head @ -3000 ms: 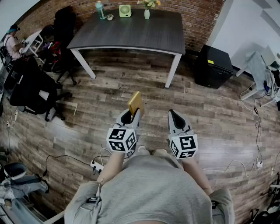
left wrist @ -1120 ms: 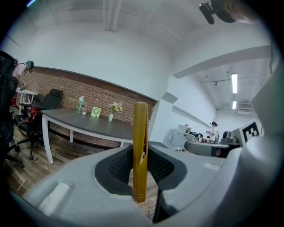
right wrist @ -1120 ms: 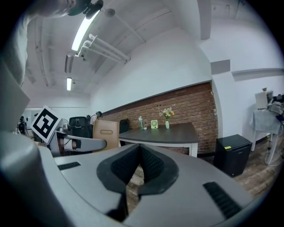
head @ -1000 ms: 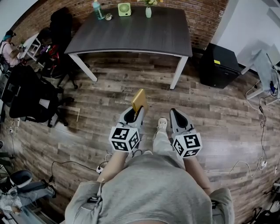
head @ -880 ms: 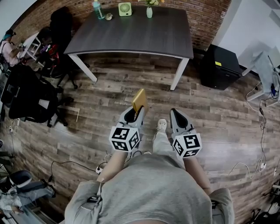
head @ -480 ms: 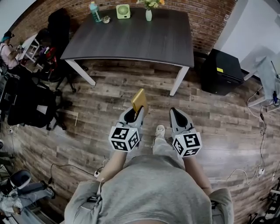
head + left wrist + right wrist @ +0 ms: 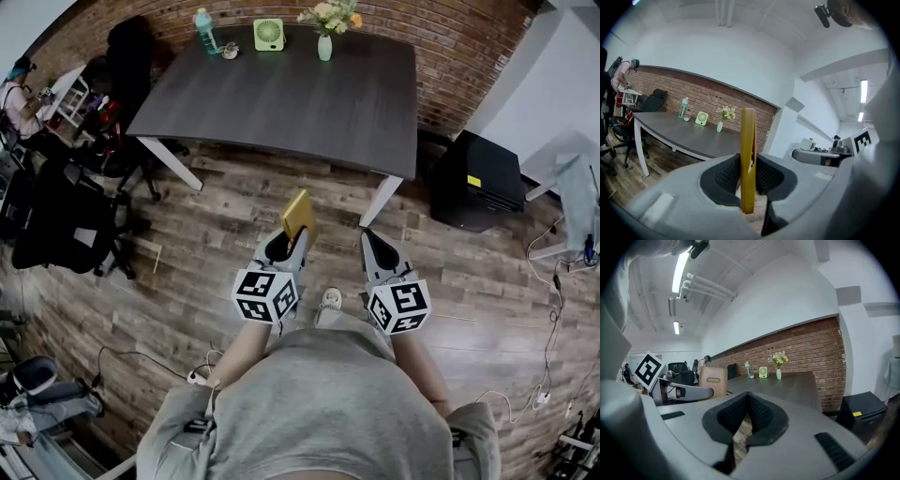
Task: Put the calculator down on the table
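Observation:
A flat yellow calculator [image 7: 298,216] stands on edge above the wooden floor, with my left gripper [image 7: 284,246] shut on its lower end. In the left gripper view the calculator [image 7: 748,140] rises edge-on between the dark pads [image 7: 726,176]. My right gripper [image 7: 372,246] is alongside it, shut with nothing in it, its pads [image 7: 759,413] meeting at the tips. The dark table [image 7: 281,89] lies just ahead of both grippers, its near edge a short way beyond the calculator. From the right gripper view the calculator [image 7: 713,380] shows at the left, before the table [image 7: 787,383].
On the table's far edge stand a bottle [image 7: 202,19], a small green fan [image 7: 269,33] and a vase of flowers [image 7: 325,37]. A black cabinet [image 7: 483,178] is at the right, office chairs [image 7: 56,216] at the left. Cables [image 7: 525,398] trail on the floor.
Both grippers and the person have moved forward toward the table, which now shows larger and closer. The calculator stays gripped upright in the left gripper.

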The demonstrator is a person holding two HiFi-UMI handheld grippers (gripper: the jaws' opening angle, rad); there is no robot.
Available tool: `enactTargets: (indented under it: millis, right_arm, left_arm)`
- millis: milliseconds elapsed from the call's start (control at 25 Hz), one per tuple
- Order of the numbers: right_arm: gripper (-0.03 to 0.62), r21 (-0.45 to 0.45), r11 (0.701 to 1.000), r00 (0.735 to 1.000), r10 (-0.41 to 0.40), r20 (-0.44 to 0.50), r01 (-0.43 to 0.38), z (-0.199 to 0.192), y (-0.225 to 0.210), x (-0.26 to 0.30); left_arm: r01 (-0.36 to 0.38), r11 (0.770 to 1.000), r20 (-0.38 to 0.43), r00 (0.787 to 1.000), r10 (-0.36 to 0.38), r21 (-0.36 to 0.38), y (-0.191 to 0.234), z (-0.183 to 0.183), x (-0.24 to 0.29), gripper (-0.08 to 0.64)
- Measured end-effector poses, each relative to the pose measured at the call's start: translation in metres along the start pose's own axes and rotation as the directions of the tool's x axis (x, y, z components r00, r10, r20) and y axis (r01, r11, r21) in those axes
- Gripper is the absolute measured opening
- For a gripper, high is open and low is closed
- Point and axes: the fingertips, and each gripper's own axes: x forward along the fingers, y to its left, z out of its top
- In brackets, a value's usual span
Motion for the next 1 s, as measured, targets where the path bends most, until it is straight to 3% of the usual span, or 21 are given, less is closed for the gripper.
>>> enactTargets:
  millis: [480,1000]
  right_arm:
    - [0.002,-0.013,0.998,0.999,0.054,-0.002,-0.054,0.016,-0.055,0.058]
    - [0.002,-0.021,0.997,0.997,0.080,-0.014,-0.081,0.022,-0.082,0.082]
  left_arm:
    - [-0.034,0.999,0.019,0.999,0.034,-0.008,0.011,0.021,0.073,0.087]
    - [-0.044,0.999,0.025,0.999,0.045,-0.028,0.013,0.029,0.107,0.087]
